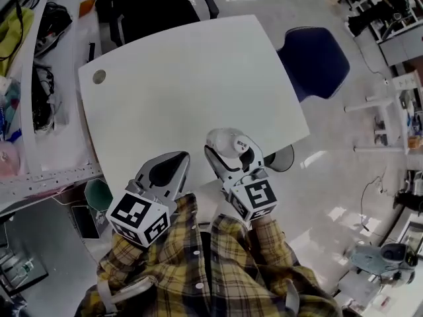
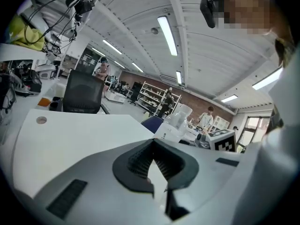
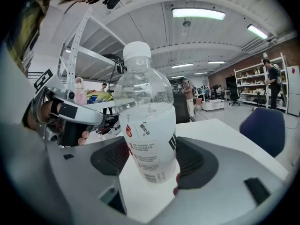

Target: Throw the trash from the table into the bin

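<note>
Nearest to me, the person's plaid shirt (image 1: 218,269) fills the 6 o'clock edge of the head view, with both tools held out just past it, over the near edge of the white table (image 1: 185,78).

The right gripper (image 1: 225,154) has its jaws spread wide and clamped on a clear plastic bottle (image 1: 230,140). From above, the bottle is only a pale blob. The right gripper view shows the bottle (image 3: 145,125) properly: white cap at 12 o'clock, white printed label, droplets inside, leaning a little, with the dark ribbed pads pressing on its lower half from 9 and 3 o'clock.

The left gripper (image 1: 180,157) sits just beside it, at 9 o'clock. Its own view shows the left gripper (image 2: 153,146) with its tips drawn together and nothing between them, only bare tabletop showing through the gap behind the tips. That view also catches the bottle (image 2: 176,123) and the right tool's marker cube (image 2: 221,140) at 3 o'clock.

Further out, a grommet (image 1: 99,76) marks the table's 10 o'clock corner. A blue chair (image 1: 317,58) stands at 2 o'clock and a black chair (image 1: 158,5) at 12 o'clock. Only the gripper views reach the far shelving (image 2: 154,95).
</note>
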